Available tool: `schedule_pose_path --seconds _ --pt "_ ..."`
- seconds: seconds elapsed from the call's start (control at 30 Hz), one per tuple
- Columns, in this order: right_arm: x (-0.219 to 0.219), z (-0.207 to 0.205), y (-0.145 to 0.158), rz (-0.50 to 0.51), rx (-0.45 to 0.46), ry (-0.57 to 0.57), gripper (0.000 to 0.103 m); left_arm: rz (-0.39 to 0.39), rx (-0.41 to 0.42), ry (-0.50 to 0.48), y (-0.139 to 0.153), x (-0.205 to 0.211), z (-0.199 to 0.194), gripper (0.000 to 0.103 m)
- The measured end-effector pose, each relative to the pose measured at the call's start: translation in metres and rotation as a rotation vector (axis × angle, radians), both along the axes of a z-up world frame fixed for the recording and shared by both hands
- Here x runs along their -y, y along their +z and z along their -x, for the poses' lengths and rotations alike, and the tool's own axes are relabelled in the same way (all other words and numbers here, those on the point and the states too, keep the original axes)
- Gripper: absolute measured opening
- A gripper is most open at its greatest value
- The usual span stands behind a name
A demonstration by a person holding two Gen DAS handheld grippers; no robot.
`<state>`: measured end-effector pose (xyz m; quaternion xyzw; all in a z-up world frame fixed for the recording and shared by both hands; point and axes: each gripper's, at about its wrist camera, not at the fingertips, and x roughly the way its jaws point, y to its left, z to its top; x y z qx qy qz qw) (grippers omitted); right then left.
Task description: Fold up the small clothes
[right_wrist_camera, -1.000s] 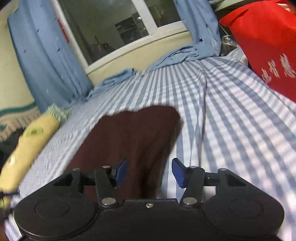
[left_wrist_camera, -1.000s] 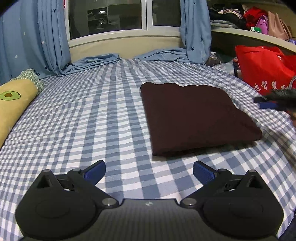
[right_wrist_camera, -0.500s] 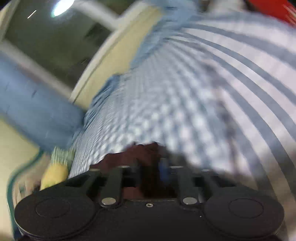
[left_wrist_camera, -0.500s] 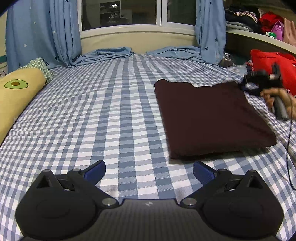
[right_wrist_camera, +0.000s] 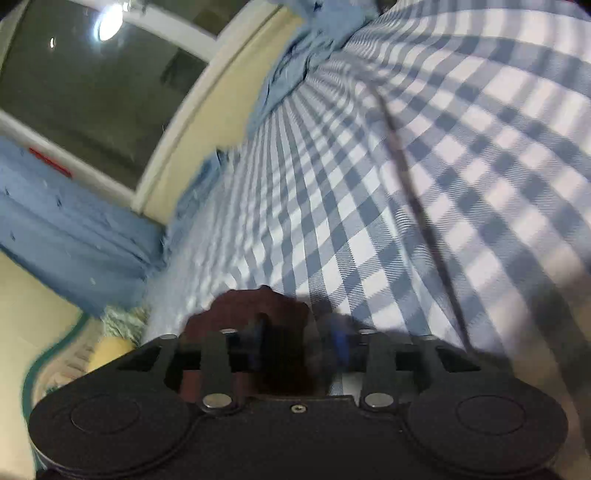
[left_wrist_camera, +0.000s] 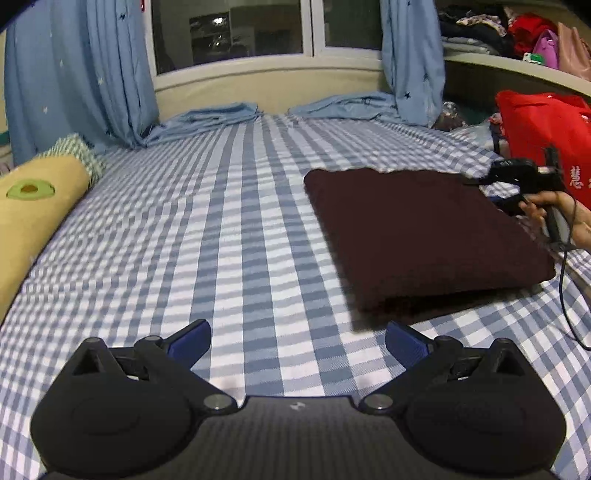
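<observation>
The dark maroon garment [left_wrist_camera: 417, 236] already lies folded into a flat rectangle on your bed [left_wrist_camera: 240, 236], so little seems left: your left gripper [left_wrist_camera: 297, 341] hangs apart, your right gripper [right_wrist_camera: 297, 341] has just been opening over its far corner.

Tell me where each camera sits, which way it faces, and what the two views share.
Left wrist: on the left gripper, low over the checked bed, facing the window; its fingers stand open, and the person's hand shows at the right.
Right wrist: on the right gripper, rolled, at the far corner of the dark folded garment; its jaws have just been opening.
Shared: the garment, bed, window and blue curtains.
</observation>
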<state>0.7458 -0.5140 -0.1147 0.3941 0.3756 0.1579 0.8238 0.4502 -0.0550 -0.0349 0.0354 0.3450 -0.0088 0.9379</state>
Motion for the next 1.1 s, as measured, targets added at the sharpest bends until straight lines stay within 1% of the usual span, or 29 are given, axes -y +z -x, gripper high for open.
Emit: schedule_pose_path --seconds 0.07,0.13,0.17,0.23,0.3,0.37,0.4,0.43,0.47,0.5,0.53,0.6,0.63,0.67,0.7,0.77,0.83,0.93,1.0,1.03,1.1 --pt "0.005 0.024 0.014 0.051 0.039 0.042 0.047 0.026 0.018 -0.006 0.005 0.0 0.004 0.102" --pt "0.009 0.062 0.03 0.117 0.076 0.09 0.047 0.048 0.031 -0.018 0.006 0.0 0.007 0.102" --pt "0.01 0.085 0.037 0.133 0.095 0.118 0.047 0.053 0.036 -0.026 0.005 0.0 0.007 0.102" --pt "0.006 0.127 0.046 0.165 0.086 0.172 0.047 0.052 0.052 -0.038 -0.001 0.003 0.008 0.102" --pt "0.003 0.165 0.048 0.188 0.078 0.207 0.047 0.052 0.102 -0.058 -0.011 0.009 0.008 0.102" --pt "-0.003 0.194 0.046 0.211 0.078 0.204 0.047 0.048 0.118 -0.092 -0.023 0.018 0.003 0.102" --pt "-0.009 0.204 0.045 0.217 0.085 0.196 0.049 0.037 0.125 -0.099 -0.03 0.023 0.0 0.102" --pt "-0.014 0.209 0.044 0.226 0.091 0.184 0.051 0.026 0.131 -0.1 -0.037 0.027 -0.003 0.102" --pt "-0.017 0.214 0.042 0.227 0.096 0.167 0.058 0.019 0.131 -0.102 -0.043 0.031 -0.007 0.102" --pt "-0.018 0.221 0.039 0.209 0.096 0.15 0.059 0.014 0.135 -0.106 -0.049 0.035 -0.009 0.102" --pt "-0.017 0.225 0.035 0.181 0.094 0.144 0.059 -0.007 0.153 -0.109 -0.055 0.039 -0.012 0.102" --pt "-0.016 0.232 0.032 0.151 0.098 0.144 0.052 -0.077 0.173 -0.102 -0.066 0.049 -0.02 0.101" --pt "-0.015 0.233 0.03 0.149 0.099 0.141 0.052 -0.101 0.186 -0.09 -0.071 0.052 -0.026 0.101" --pt "-0.014 0.23 0.029 0.144 0.1 0.136 0.052 -0.11 0.2 -0.079 -0.075 0.054 -0.031 0.101" --pt "-0.014 0.225 0.03 0.138 0.104 0.131 0.052 -0.112 0.197 -0.069 -0.079 0.053 -0.035 0.101" --pt "-0.011 0.23 0.037 0.131 0.122 0.117 0.052 -0.105 0.178 -0.03 -0.083 0.054 -0.049 0.1" --pt "-0.009 0.231 0.044 0.125 0.139 0.113 0.052 -0.101 0.18 -0.013 -0.083 0.057 -0.056 0.1" --pt "-0.005 0.235 0.048 0.117 0.152 0.09 0.052 -0.16 0.198 0.023 -0.082 0.068 -0.064 0.101" --pt "-0.002 0.236 0.044 0.096 0.131 0.057 0.052 -0.152 0.22 0.043 -0.08 0.066 -0.062 0.101" --pt "0.0 0.236 0.04 0.072 0.107 0.043 0.052 -0.149 0.226 0.053 -0.08 0.064 -0.06 0.101" --pt "0.001 0.235 0.032 0.038 0.066 0.041 0.052 -0.142 0.237 0.067 -0.079 0.061 -0.056 0.101"
